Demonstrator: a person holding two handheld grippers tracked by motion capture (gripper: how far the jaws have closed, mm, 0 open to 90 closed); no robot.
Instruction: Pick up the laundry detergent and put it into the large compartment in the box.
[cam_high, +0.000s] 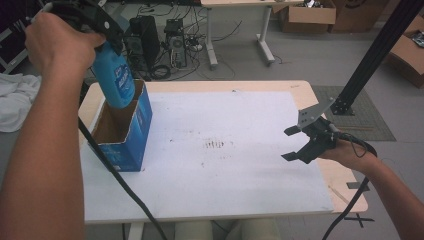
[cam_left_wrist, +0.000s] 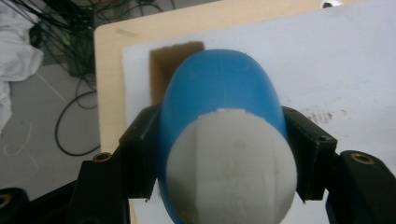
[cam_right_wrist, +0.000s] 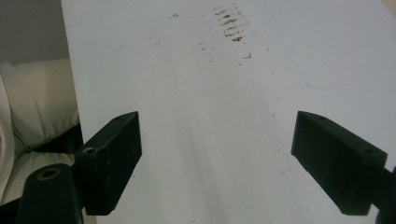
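Note:
A blue bottle (cam_high: 114, 77) with a white cap end (cam_left_wrist: 231, 165) hangs bottom-down over the open top of a blue cardboard box (cam_high: 134, 131) at the table's left. My left gripper (cam_high: 102, 30) is shut on the bottle near its cap; in the left gripper view the black fingers (cam_left_wrist: 140, 154) press on both sides of the blue bottle (cam_left_wrist: 219, 88). The box's brown inside (cam_left_wrist: 170, 58) shows below the bottle. My right gripper (cam_high: 292, 144) stands open at the table's right, just above the white board (cam_right_wrist: 224, 116), with nothing between its fingers (cam_right_wrist: 112, 158).
The white board (cam_high: 220, 150) covers a light wooden table (cam_high: 300, 87). A brownish smudge (cam_high: 217, 144) marks the board's middle. A black frame post (cam_high: 375, 55) rises at the right. Computers and cables (cam_high: 160, 45) lie on the floor behind; white cloth (cam_high: 15, 100) lies at left.

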